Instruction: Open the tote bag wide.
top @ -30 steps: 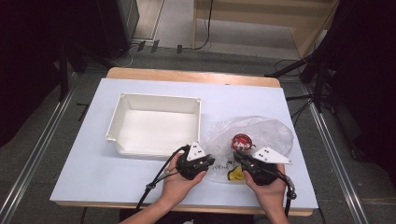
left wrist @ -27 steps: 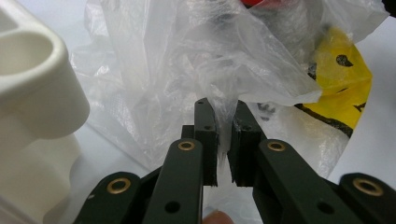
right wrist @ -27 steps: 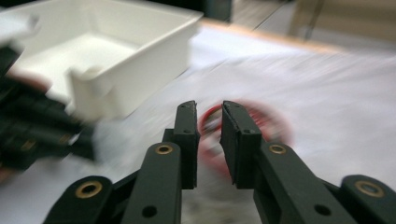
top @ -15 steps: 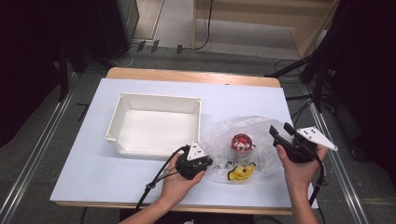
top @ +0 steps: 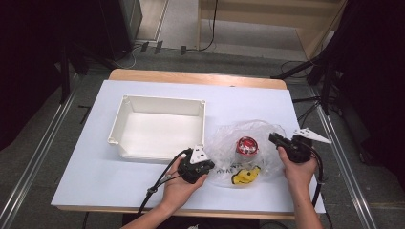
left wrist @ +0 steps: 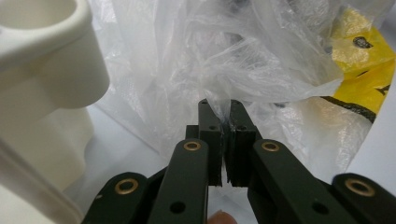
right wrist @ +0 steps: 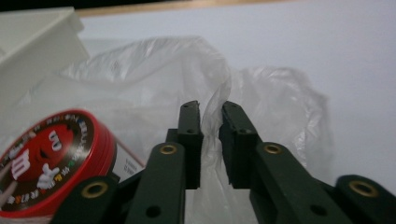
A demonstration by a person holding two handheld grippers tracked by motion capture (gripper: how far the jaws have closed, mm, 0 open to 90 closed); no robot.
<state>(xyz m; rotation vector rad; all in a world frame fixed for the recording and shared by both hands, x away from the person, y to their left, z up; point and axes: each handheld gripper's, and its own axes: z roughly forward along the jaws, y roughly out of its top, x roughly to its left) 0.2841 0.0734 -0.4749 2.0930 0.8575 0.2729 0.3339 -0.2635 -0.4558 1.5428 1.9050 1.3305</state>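
Near the desk's (top: 95,181) front edge, the left gripper (top: 208,168) was clamped on the near-left rim of a crumpled clear plastic bag (top: 267,136). The right gripper (top: 273,139), jaws just closing, had a fold of the bag's right side between its jaws. Inside lay a yellow packet (top: 245,175) and a round red tin (top: 247,145). Farther left stood a rectangular white plastic tub (top: 157,107).

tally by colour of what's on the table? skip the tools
White: 1, tray
Clear: 1, plastic bag
Red: 1, round tin
Yellow: 1, packet
Total: 4
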